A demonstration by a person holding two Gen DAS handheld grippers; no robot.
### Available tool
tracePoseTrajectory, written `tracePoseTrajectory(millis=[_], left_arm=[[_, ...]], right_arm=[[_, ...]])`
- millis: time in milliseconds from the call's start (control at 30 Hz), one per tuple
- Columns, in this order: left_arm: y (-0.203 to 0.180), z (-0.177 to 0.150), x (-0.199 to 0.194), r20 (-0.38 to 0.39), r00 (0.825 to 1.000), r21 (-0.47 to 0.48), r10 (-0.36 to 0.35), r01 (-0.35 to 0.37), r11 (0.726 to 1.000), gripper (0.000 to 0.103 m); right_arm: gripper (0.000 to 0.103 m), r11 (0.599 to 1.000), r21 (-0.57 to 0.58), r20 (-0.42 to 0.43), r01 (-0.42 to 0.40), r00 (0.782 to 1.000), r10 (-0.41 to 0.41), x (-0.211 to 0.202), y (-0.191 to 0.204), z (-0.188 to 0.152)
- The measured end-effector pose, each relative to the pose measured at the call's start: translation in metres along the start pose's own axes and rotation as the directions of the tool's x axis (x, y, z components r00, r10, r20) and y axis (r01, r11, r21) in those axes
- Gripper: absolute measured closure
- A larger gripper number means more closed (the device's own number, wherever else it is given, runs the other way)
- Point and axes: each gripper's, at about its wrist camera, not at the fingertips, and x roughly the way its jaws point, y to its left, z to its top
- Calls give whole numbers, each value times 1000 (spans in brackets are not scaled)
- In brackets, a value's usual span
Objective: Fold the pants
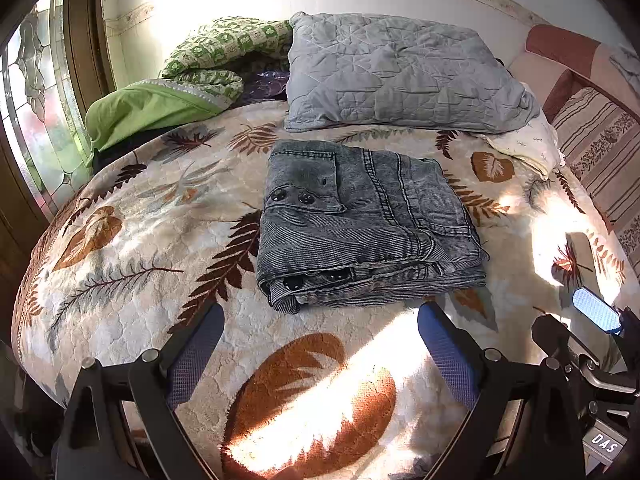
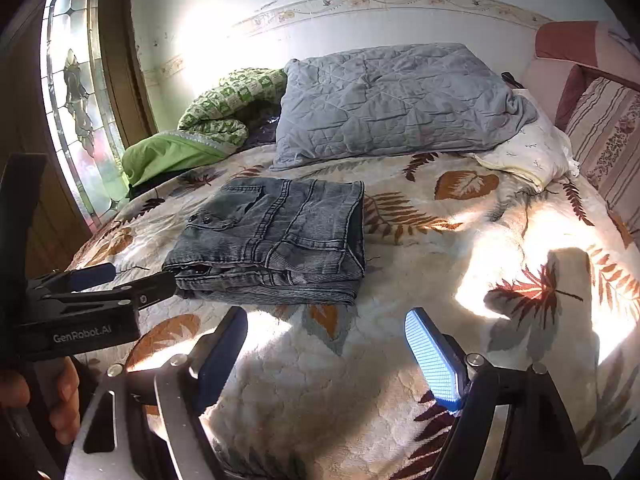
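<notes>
The grey denim pants (image 1: pixel 360 220) lie folded in a compact stack on the leaf-patterned blanket (image 1: pixel 140 240). They also show in the right wrist view (image 2: pixel 276 240). My left gripper (image 1: pixel 320 320) is open and empty, just short of the stack's near edge. In the right wrist view the left gripper (image 2: pixel 132 280) hovers by the stack's near left corner. My right gripper (image 2: pixel 326 344) is open and empty, over bare blanket (image 2: pixel 400 360) in front of the stack. One of its blue fingertips (image 1: pixel 596 310) shows at the right of the left wrist view.
A grey quilted pillow (image 1: pixel 400 76) lies behind the pants. A green bundle (image 1: pixel 160 108) sits at the back left, a white pillow (image 1: pixel 528 144) and striped cushion (image 1: pixel 600 148) at the right. A stained-glass window (image 2: pixel 76 92) is on the left.
</notes>
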Motion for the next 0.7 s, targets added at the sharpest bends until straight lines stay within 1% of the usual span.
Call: tracePoseTrajectory(millis=[200,400,600,700], left_arm=[[0,3,5,-8,1000,-2,-8,8,1000,6],[1,7,11,-19,999,-21,-36,36,999,6],[-2,12,11,4,1000,5,-24,24,1000,3],[-1,15,12,7,1000,2,-27,27,1000,2]], right_arm=[[19,1000,0,-2,0,1000,0,1,0,0],[19,1000,-9,-4,-1,1000,1,4,1,1],[19,1000,-14,-18,1,1000,-1,9,3,0],[19,1000,-18,-20,2,1000,-2,9,4,-1]])
